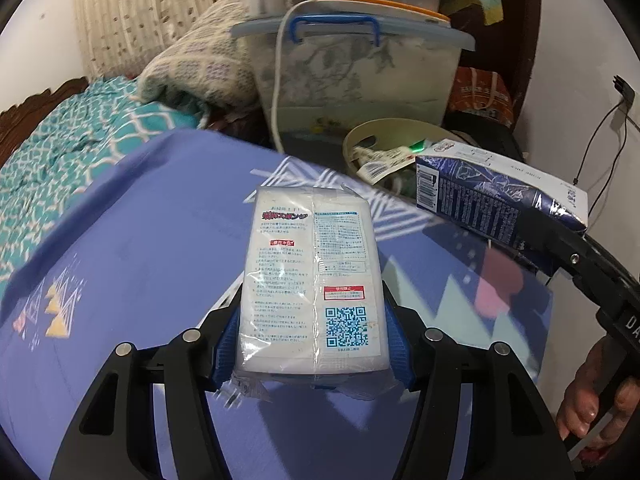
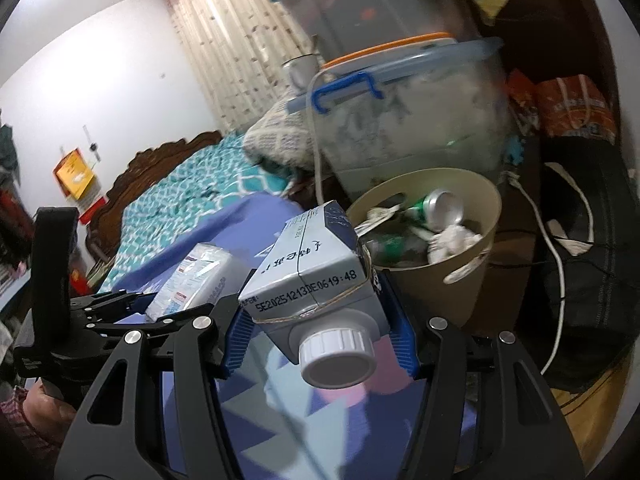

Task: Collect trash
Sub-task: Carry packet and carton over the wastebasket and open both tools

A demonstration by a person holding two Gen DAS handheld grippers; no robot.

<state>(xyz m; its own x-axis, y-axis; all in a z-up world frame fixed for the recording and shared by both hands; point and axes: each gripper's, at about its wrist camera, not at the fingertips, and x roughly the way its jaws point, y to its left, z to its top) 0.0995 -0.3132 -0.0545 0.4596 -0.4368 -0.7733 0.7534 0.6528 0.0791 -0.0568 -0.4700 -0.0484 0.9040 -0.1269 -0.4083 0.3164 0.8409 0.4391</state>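
While both pieces of trash are held up over the purple sheet (image 1: 140,240), neither has reached the bin (image 2: 472,264) yet. The left tool (image 1: 314,344) is clamped on a white wrapped packet (image 1: 314,280), its blue pads (image 1: 226,344) pressing the packet's long sides near the end closest to the camera, so most of the packet sticks out ahead. The right tool (image 2: 320,320) is clamped on a milk carton (image 2: 316,276), gripped across its capped end, with the white screw cap (image 2: 338,360) pointing back toward the camera and the carton's far end aimed at the bin.

The beige bin sits beyond the edge of the sheet, below a clear storage box (image 1: 356,76), and already holds a crushed can (image 2: 444,206), crumpled paper (image 2: 454,238) and other scraps. The carton looks nearer to the rim than the packet.

I judge the step in hand to be carrying each item over the bin's mouth and letting go. To do it well, bring the carton fully past the near rim before the tool parts, since its long body could catch the rim and tip out. A white cable (image 1: 278,80) hangs just beside the bin, so approach from the sheet side. The two tools are close together; dropping one item at a time would keep them from colliding.
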